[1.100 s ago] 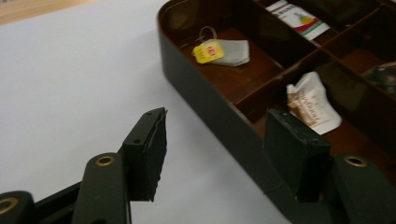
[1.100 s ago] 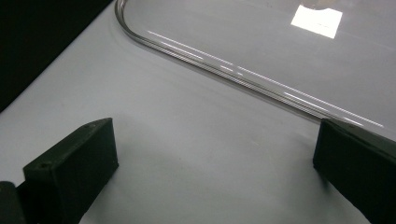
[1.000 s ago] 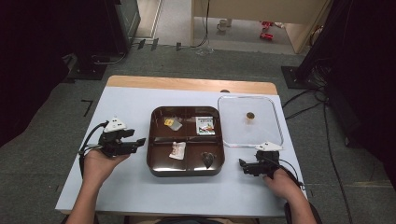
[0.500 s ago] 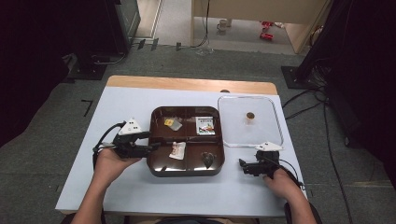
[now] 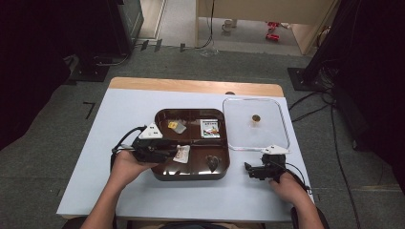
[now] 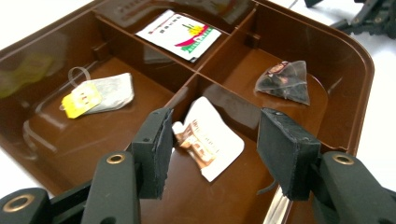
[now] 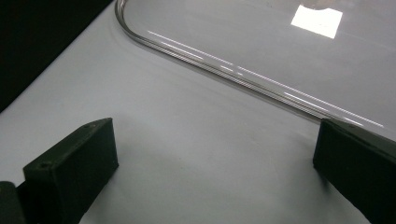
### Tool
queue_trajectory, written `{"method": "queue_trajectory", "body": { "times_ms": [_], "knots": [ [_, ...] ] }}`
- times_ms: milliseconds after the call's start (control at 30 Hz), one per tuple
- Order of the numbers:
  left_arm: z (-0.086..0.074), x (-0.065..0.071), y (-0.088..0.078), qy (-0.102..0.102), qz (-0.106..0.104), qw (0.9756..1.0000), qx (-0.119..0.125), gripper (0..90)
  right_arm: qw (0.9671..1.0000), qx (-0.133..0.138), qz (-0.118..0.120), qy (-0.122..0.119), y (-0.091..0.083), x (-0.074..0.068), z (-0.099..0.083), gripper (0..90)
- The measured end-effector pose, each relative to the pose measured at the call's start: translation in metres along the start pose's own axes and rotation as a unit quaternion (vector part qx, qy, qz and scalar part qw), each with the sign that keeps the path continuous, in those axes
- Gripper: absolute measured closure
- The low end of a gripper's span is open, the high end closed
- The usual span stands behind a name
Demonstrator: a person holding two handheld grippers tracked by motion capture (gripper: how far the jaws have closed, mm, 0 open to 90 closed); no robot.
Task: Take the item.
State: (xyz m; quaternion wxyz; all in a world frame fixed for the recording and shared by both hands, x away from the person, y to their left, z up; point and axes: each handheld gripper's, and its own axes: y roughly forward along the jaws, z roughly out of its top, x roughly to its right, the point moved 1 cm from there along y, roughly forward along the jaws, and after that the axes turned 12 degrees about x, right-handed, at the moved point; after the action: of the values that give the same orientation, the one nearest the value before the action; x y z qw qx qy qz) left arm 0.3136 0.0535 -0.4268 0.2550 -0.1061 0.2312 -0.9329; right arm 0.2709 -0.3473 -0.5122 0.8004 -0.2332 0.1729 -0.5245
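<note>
A: Where is the left gripper (image 5: 168,153) now?

B: It is over the brown tray (image 5: 191,174), at the near left box. Its jaws stand about half open and have just been closing a little. The small white and brown packet (image 6: 208,137) lies between them, but the pads do not touch it yet.

A: Is there room to move?

B: Not much. The packet lies flat on the tray floor, right by the low wall in the middle of the tray. One corner leans up on that wall. The tray's rim is close behind the jaws.

A: Which way does the packet point?

B: In the left gripper view its long side runs from upper left to lower right, slanted across the gap between the jaws.

A: What else is in the tray?

B: A tea bag with a yellow tag (image 6: 98,95), a white sachet with red and green print (image 6: 180,33), and a dark three-cornered tea bag (image 6: 285,82). Each has its own box.

A: And the right gripper (image 5: 253,170)?

B: It rests on the pale table (image 5: 119,114), well apart from the tray, just by the clear lid (image 5: 282,125). Its jaws are wide open and hold nothing.

A: What is hard to see?

B: The words on the packet are too small to read. The left jaw hides its near corner.
</note>
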Motion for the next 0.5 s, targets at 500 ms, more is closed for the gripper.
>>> {"method": "queue_trajectory", "body": {
  "times_ms": [500],
  "knots": [
    [-0.008, -0.001, 0.037, -0.02, 0.021, 0.9964, -0.08, 47.9, 1.0, 0.0, 0.0, 0.0, 0.0, 0.0, 0.0, 0.0]
  ]
}}
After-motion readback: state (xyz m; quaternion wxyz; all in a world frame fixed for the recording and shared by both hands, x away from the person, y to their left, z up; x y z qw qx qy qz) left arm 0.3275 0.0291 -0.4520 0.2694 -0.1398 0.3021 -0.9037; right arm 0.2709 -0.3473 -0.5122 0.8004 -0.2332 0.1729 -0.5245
